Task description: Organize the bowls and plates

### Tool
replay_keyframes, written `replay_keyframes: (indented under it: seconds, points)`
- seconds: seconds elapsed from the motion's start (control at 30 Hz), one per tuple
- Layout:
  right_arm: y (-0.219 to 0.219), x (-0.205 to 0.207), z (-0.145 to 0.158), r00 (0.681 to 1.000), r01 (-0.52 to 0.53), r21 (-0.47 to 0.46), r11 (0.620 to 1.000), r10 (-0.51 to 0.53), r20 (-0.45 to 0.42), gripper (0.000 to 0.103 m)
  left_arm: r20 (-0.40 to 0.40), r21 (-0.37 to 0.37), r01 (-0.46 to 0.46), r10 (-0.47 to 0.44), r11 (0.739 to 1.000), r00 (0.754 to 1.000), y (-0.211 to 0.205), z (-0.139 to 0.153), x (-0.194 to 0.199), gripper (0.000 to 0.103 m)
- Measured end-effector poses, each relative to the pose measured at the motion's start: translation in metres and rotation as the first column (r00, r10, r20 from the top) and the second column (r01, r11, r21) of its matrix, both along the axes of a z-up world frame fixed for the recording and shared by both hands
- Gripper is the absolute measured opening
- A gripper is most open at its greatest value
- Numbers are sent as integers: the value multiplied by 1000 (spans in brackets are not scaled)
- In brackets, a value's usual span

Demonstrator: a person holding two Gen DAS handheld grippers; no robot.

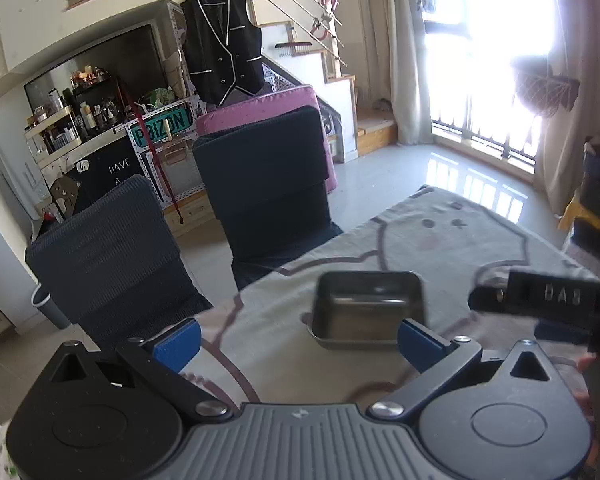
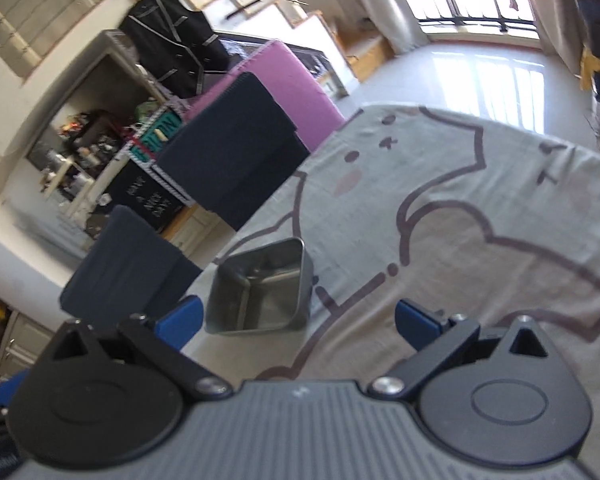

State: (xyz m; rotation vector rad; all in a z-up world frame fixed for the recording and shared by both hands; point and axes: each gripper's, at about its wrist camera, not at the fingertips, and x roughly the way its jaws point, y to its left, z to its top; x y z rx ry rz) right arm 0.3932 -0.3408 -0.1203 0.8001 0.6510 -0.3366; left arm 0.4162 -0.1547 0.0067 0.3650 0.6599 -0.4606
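We see a bench (image 1: 440, 240) covered with a grey cloth (image 2: 440, 200) printed with cartoon animal faces outlined in brown. On the cloth sits one square metal bowl (image 1: 366, 308), upright and empty, near the bench's edge at 9 o'clock. In the right wrist view the same bowl (image 2: 260, 288) lies toward 8 o'clock, with bare cloth from 12 to 4 o'clock.

Past the grey cartoon-printed tablecloth (image 1: 440, 240) we see two dark covered chairs (image 1: 260, 184) at the table edge, a pink chair (image 1: 260, 108) behind them, a black vest (image 1: 222, 44) hanging by the staircase, and a cluttered shelf (image 1: 80, 116).
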Motion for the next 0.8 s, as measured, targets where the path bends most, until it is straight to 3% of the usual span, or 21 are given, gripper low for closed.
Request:
replay_keyframes:
  seconds: [0.17, 0.33, 0.47, 0.53, 0.6, 0.7, 0.8]
  points:
    - [2, 34, -32, 997, 27, 47, 999, -24, -70, 103, -4, 28, 9, -9, 1000, 1000, -13, -22, 46, 103]
    - [-7, 55, -48, 996, 61, 48, 997, -57, -72, 103, -36, 58, 33, -31, 998, 999, -33, -52, 78, 101]
    - [-15, 60, -63, 995, 78, 112, 991, -69, -76, 102, -79, 86, 37, -30, 996, 996, -49, -76, 97, 92]
    - [-18, 63, -70, 997, 54, 129, 990, -45, -71, 97, -102, 101, 26, -16, 995, 995, -53, -87, 104, 88]
    - [-18, 65, -74, 998, 31, 149, 988, -21, -65, 83, -113, 104, 14, -2, 994, 994, -54, -95, 109, 87]
    - [-15, 70, -78, 999, 4, 197, 980, 5, -44, 75, -132, 91, -8, 21, 996, 991, -52, -101, 117, 86]
    - [-6, 76, -79, 998, -12, 149, 989, 22, -66, 64, -151, 79, -41, 52, 996, 987, -48, -106, 125, 80]
